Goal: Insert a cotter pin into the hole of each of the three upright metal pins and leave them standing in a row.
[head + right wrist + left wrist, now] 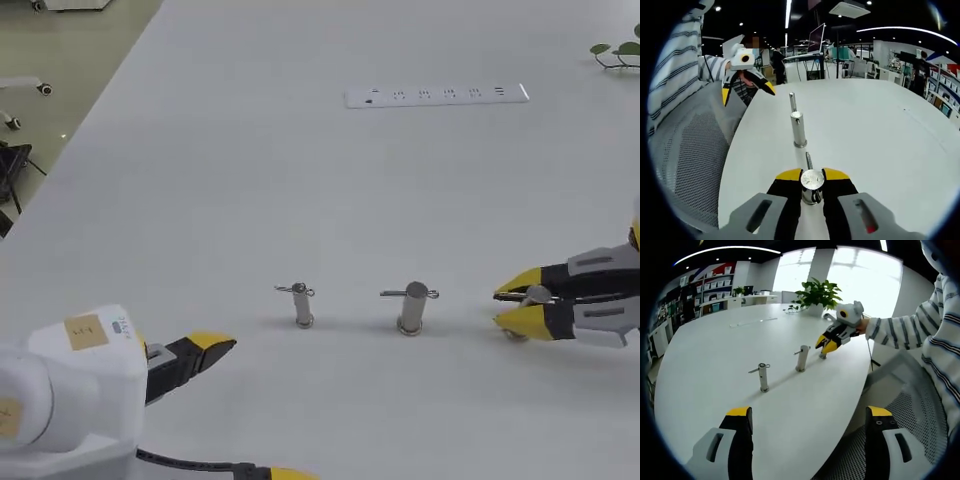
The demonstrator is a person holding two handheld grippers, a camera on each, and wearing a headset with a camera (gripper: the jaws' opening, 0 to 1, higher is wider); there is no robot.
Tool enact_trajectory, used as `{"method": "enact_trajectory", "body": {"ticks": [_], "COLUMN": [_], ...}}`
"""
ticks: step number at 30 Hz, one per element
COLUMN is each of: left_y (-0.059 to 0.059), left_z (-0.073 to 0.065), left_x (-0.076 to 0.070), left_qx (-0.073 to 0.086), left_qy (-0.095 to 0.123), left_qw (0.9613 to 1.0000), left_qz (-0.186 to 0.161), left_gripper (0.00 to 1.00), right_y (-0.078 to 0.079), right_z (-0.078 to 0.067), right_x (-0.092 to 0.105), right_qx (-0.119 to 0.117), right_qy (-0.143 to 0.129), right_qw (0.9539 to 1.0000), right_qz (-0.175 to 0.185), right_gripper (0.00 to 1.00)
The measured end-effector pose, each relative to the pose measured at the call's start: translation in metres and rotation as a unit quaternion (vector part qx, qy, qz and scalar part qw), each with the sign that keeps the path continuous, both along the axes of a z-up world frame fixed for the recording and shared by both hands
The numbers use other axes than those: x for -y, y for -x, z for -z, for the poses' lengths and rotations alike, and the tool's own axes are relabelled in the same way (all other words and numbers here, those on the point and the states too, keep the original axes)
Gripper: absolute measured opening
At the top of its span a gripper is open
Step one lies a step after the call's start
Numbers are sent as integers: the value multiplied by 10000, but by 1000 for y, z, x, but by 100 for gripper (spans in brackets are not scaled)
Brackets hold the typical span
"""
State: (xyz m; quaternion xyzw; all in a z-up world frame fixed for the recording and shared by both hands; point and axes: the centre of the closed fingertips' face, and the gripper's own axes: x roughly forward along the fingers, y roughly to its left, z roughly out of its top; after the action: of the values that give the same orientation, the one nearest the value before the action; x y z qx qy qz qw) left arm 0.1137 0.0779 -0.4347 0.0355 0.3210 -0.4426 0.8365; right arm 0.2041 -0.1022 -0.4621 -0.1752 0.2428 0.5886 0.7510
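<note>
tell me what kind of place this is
Probably an open-plan office or lab: a long white table with a power strip on it, storage shelves stacked with bins along a wall, and a mesh office chair.

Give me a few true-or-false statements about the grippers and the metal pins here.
1. The right gripper is shut on the held pin. True.
2. The left gripper holds a pin. False: it is open and empty.
3. The end pin and the middle pin stand free on the table, each with a cotter pin through it. True.
4. The power strip lies between those two pins. False: it lies well beyond them.
</note>
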Motion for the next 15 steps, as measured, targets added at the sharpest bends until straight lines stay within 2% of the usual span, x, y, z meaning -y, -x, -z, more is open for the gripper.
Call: {"method": "enact_trajectory", "body": {"ticks": [4, 7, 8, 11, 12, 13, 15], "left_y": [-1, -2, -2, -2, -3, -10, -10], "left_z": [-1, 0, 0, -1, -1, -6, -10], "left_x": [0, -1, -2, -4, -6, -7, -8], "left_qx": [-3, -57, -58, -89, -59, 209, 163], "left_qy": [4, -8, -23, 4, 18, 89, 180], "left_qw": [10000, 10000, 10000, 9999, 9999, 9995, 9993], "left_qz": [-9, -58, -70, -113, -136, -219, -270], "left_gripper": [92, 92, 92, 91, 91, 91, 91], "right_y": [3, 2, -1, -3, -3, -3, -3], "right_z": [0, -5, -10, -22, -27, -31, -40], "right_x": [0, 0, -1, -1, -1, -1, 1], "right_qx": [28, -18, 50, 169, 215, 224, 342], "right_qy": [61, -78, -184, -269, -258, -250, -238], "right_qw": [10000, 9999, 9997, 9991, 9990, 9988, 9983], "right_qz": [-62, 65, 165, 271, 303, 345, 404], "right_gripper": [11, 12, 15, 29, 31, 31, 33]}}
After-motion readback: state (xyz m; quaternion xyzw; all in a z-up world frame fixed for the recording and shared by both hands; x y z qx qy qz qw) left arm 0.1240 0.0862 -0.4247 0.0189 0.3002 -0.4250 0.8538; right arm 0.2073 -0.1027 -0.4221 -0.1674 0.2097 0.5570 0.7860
